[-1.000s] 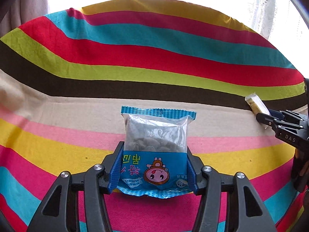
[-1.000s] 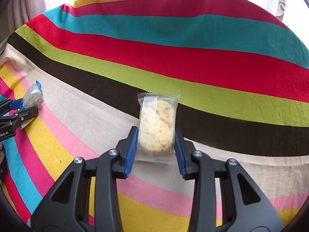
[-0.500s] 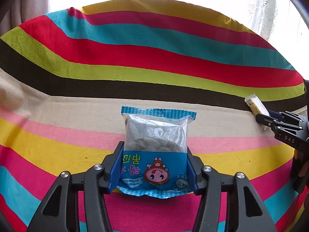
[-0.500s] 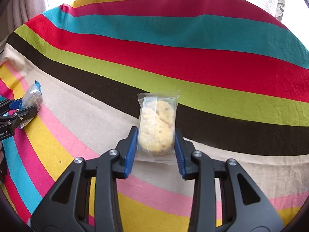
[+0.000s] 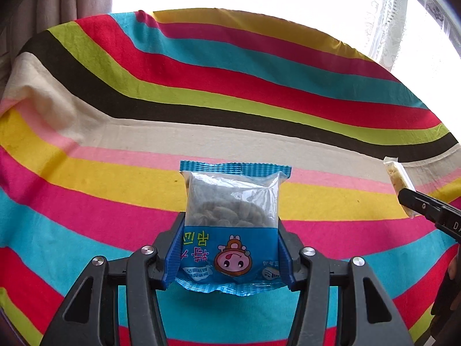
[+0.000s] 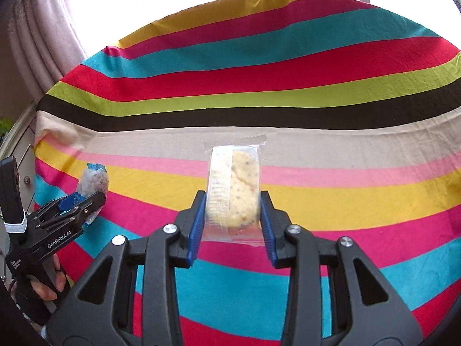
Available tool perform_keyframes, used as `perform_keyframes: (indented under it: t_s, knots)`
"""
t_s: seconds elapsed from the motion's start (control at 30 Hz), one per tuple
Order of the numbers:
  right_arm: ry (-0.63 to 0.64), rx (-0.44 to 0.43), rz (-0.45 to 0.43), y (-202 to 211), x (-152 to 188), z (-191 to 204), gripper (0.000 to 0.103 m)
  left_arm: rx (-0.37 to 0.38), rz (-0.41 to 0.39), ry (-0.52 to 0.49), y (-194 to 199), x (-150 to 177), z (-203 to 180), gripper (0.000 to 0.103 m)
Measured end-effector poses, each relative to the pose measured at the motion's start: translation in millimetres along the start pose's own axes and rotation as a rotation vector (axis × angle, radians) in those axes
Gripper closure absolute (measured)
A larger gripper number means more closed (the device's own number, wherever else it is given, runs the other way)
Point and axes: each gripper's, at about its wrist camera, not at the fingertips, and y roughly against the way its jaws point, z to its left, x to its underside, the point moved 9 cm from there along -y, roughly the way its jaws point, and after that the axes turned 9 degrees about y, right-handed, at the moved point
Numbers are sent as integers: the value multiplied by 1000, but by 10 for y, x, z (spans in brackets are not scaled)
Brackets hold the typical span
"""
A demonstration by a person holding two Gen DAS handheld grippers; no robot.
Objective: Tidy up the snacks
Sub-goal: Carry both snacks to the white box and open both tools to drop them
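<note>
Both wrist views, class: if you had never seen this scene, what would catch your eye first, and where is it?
The striped cloth fills both views with bold bands of colour. In the middle of the left wrist view, the left gripper clamps a blue snack packet with a cartoon face. In the right wrist view, the right gripper pinches a clear-wrapped biscuit above the cloth.

Two snack packets in all: one blue-and-clear packet (image 5: 234, 225) of dark pieces with a cartoon face, and one clear-wrapped pale cookie (image 6: 234, 191). Two claws, one left claw (image 5: 230, 248) and one right claw (image 6: 232, 222), each clamping one packet. One striped cloth (image 5: 201, 92) over the table, and one bare hand (image 6: 53, 284) visible on the left claw's handle.
</note>
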Motion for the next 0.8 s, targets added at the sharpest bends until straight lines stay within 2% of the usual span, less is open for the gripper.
perform_keyframes:
  t_s: [0.17, 0.43, 0.8]
  knots:
    - [18, -47, -22, 75, 94, 422, 63, -30, -18, -3, 379, 145, 172, 48]
    - [66, -99, -7, 86, 253, 1086, 63, -50, -50, 23, 889, 308, 486, 48]
    - [186, -171, -49, 646, 406, 1915, 63, -85, -122, 19, 1658, 579, 889, 48]
